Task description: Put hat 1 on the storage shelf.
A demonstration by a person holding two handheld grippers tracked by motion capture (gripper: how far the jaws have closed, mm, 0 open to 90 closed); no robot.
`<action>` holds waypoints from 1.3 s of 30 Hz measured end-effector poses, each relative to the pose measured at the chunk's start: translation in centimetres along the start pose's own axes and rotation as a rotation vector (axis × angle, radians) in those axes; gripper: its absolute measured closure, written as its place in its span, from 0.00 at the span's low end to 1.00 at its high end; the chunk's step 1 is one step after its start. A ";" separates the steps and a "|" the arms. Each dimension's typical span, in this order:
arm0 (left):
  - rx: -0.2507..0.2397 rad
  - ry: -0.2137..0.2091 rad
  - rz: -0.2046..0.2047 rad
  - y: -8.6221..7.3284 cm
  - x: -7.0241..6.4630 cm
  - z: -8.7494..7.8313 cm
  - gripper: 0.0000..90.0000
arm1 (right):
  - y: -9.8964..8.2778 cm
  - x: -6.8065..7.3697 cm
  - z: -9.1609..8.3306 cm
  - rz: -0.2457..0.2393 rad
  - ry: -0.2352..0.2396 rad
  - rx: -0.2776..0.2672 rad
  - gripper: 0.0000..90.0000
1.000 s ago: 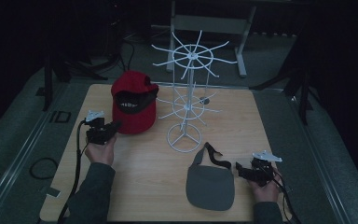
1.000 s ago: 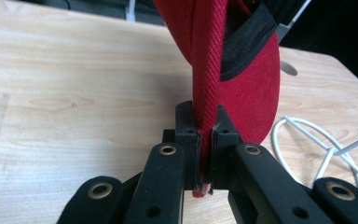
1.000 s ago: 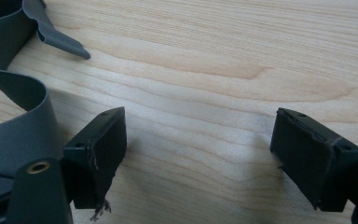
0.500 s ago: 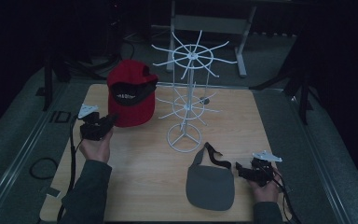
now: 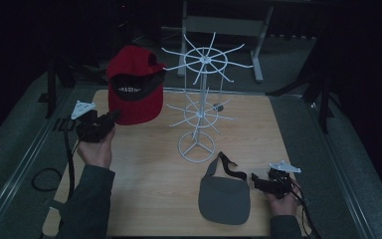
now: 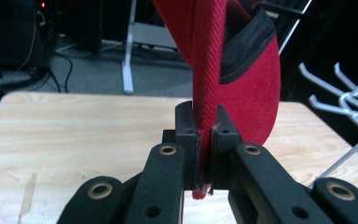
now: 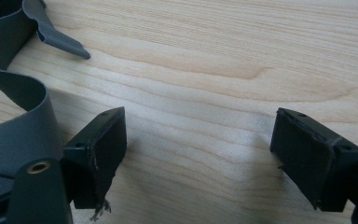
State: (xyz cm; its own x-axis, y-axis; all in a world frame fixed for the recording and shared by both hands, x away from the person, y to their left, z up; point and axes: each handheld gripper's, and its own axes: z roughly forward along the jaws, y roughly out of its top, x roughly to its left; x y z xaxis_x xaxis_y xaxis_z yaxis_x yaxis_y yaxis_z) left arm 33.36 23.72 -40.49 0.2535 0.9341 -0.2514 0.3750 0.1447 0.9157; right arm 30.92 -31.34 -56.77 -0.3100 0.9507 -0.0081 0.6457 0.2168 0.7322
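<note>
L gripper (image 5: 110,117) is clamped on the brim edge of the red cap (image 5: 132,84); in the left gripper view the pads pinch the red twill brim (image 6: 208,93) between them, jaws nearly together w/ only the fabric thickness in the gap. Cap hangs clear of the wooden table (image 5: 144,184), crown up and tilted, at the table's far-left part, just left of the white wire hat rack (image 5: 202,89).

Key relation: rack's top ring of prongs lies to the right of the cap, at abt the same height in the high view, near but not touching. Nearest prongs point toward the cap, so the likely move is sideways to the right, cap opening led onto a prong tip. L hand is clearly the nearer one for that.

R gripper (image 5: 255,180) rests low at the near-right, jaws wide apart w/ bare tabletop between them, holding nothing. It sits just right of the grey cap (image 5: 225,196), which lies flat on the table; its strap (image 7: 58,39) curls just beside the R jaws.
</note>
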 end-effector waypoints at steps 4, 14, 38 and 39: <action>-0.016 -0.007 0.008 0.6 -0.3 -0.4 0.96 | 0.0 0.0 0.0 0.000 0.000 -0.001 0.20; -0.041 -0.025 0.015 1.8 -0.7 -1.2 0.96 | 0.0 0.0 0.0 0.002 -0.001 -0.003 0.20; -0.147 -0.115 0.010 3.7 -1.6 -3.9 0.96 | 0.0 0.0 0.0 0.002 -0.001 -0.002 0.20; -0.148 -0.122 0.011 3.8 -1.7 -4.0 0.96 | 0.0 0.0 0.0 0.002 -0.001 -0.002 0.20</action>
State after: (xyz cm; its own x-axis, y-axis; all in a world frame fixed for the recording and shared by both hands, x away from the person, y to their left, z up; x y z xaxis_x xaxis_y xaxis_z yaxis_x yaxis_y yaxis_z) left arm 30.75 24.03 -35.33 0.3664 0.8906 -0.2693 0.2383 0.1900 0.9524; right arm 30.93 -31.32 -56.78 -0.3079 0.9514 -0.0078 0.6449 0.2147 0.7335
